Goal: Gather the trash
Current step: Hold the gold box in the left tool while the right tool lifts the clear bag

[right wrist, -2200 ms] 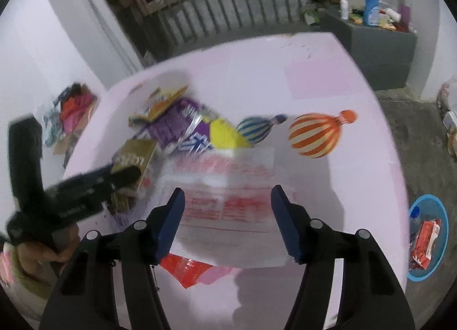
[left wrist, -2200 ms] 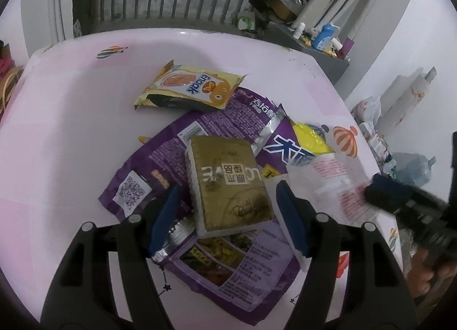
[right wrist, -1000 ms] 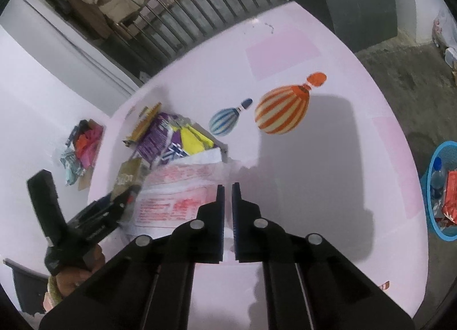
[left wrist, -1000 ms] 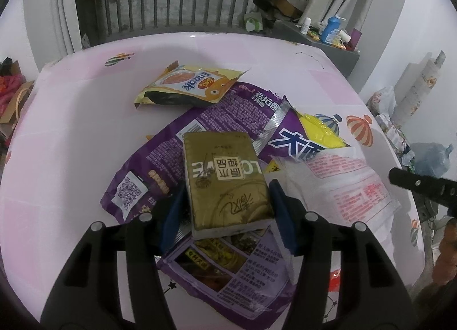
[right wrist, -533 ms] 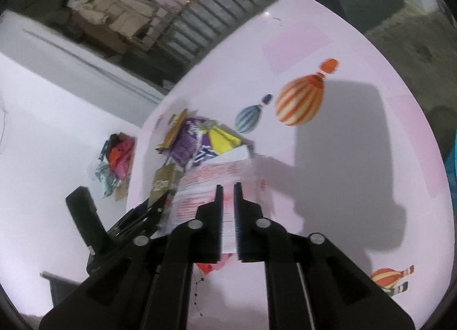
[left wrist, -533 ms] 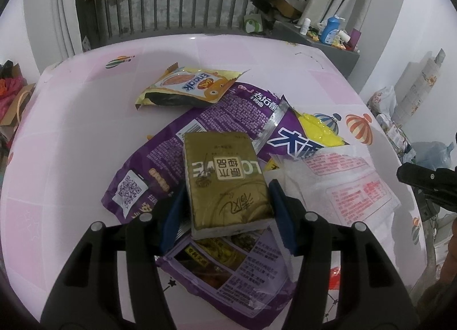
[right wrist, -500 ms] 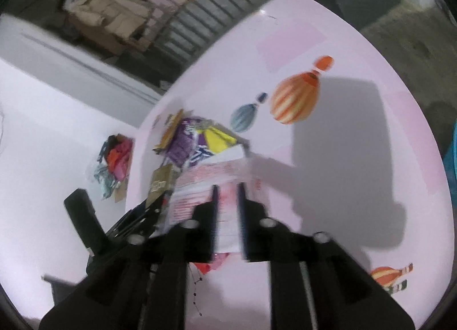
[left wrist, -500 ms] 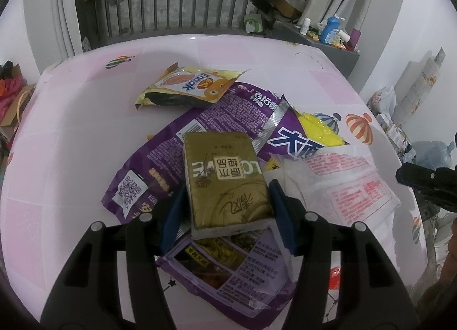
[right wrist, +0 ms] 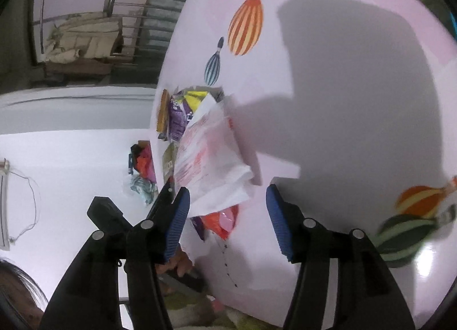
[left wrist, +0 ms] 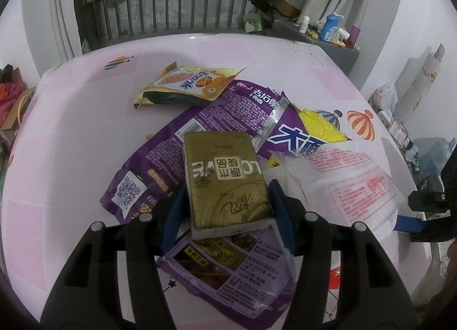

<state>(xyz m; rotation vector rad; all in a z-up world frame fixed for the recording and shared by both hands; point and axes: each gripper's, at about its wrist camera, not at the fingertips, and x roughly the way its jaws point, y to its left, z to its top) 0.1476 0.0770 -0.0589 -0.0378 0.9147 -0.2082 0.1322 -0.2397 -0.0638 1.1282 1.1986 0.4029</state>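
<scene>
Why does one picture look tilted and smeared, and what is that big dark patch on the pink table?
Right wrist view: tilted, balloon print at the edge blurred; the patch is a shadow on the table. Left wrist view: sharp on the gold pack, railing bowed by the lens.

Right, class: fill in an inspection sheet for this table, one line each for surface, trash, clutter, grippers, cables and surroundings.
Surface: pink tablecloth with balloon prints.
Job's things: gold packet lying on purple bag; yellow snack bag; white printed bag; red wrapper.
Clutter: nothing seen.
Grippers: left gripper closed on the gold packet; right gripper opening, nothing gripped.
Cables: nothing seen.
Surroundings: metal railing, cluttered grey cabinet.
</scene>
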